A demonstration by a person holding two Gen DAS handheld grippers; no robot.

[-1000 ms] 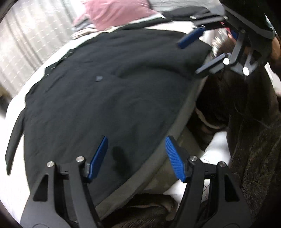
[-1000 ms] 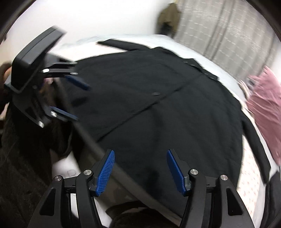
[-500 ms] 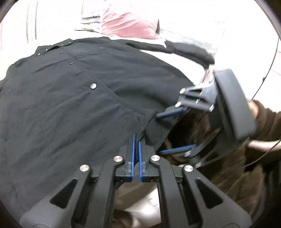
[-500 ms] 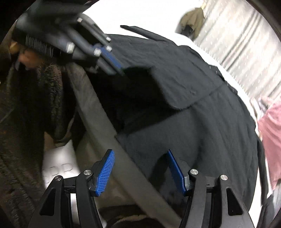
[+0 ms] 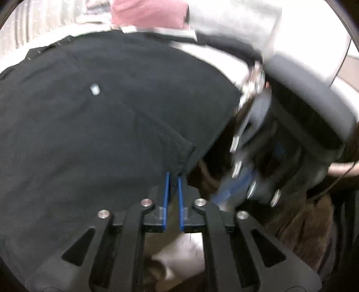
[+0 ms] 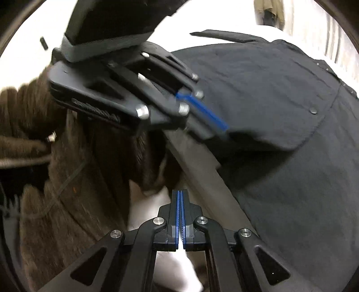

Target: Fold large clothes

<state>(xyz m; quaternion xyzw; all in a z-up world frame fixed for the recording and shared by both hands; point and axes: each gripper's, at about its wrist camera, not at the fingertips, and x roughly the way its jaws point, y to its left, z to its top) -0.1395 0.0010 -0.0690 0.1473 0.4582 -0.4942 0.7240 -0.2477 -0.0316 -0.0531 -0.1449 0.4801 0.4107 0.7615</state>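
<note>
Cloth [image 5: 148, 11], pink, beyond shirt [image 5: 89, 134]; left tool [image 5: 173, 177], opening, pinches hem [image 5: 187, 155]; right tool [image 6: 180, 193] closed, empty.

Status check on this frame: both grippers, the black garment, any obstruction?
Left gripper jaws opening, black garment hem between them. Right gripper shut, apparently empty, off the hem. Garment spread flat. Nothing obstructing.

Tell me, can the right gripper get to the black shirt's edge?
Probably yes. The right gripper is shut and empty beside the black shirt, with only a bare grey strip between them. It would need to open first.
</note>
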